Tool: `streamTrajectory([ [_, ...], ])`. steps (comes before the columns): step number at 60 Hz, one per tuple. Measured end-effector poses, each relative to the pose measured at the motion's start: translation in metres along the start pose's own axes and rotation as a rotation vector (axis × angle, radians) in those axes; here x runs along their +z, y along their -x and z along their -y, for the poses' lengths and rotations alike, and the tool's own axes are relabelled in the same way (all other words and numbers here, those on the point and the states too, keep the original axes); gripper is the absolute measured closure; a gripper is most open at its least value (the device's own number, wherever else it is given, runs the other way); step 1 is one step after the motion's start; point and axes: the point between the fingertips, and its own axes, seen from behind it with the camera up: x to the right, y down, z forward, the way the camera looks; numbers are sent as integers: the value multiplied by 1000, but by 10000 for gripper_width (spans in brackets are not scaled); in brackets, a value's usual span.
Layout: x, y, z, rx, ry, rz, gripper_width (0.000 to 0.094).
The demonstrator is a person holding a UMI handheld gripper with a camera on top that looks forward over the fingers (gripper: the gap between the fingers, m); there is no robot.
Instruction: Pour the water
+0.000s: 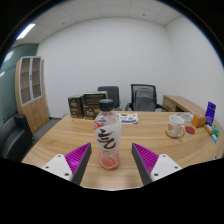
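Note:
A clear plastic bottle (108, 137) with a white label and pinkish liquid at its bottom stands upright on the wooden table (60, 138), just ahead of my fingers and between their lines. A white cup (176, 126) stands further off to the right on the table. My gripper (111, 160) is open, its magenta pads (77, 158) spread wide on either side of the bottle with clear gaps. Nothing is held.
Brown boxes (85, 106) stand at the table's far side, with black office chairs (144, 97) behind. Small items and a purple box (210, 112) lie at the far right. A wooden cabinet (31, 90) stands by the left wall.

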Motion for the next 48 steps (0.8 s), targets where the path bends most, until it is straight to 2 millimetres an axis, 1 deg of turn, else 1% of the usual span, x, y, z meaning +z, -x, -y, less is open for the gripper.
streamTrajectory([
  [4, 25, 6, 1, -1, -19, -3, 118],
  [6, 37, 9, 2, 4, -25, -2, 148],
  [10, 53, 11, -2, 12, -30, -5, 230],
  [13, 61, 10, -2, 12, -39, -11, 335],
  [15, 64, 7, 0, 7, -52, -19, 432],
  [17, 65, 6, 2, 5, -71, -25, 437],
  [20, 67, 8, 4, 0, -85, -14, 486],
  [22, 67, 8, 4, -4, -88, -11, 534],
  [26, 67, 9, 3, -4, -94, -5, 586],
  [29, 67, 8, 3, -6, -96, -1, 616],
  [35, 65, 11, 6, 9, -93, 20, 616],
  [38, 61, 10, 16, 36, -96, 35, 616],
  [41, 58, 8, 35, 87, -103, 65, 616],
  [45, 51, 4, 63, 195, -120, 109, 617],
  [48, 46, 1, 89, 299, -137, 156, 618],
])
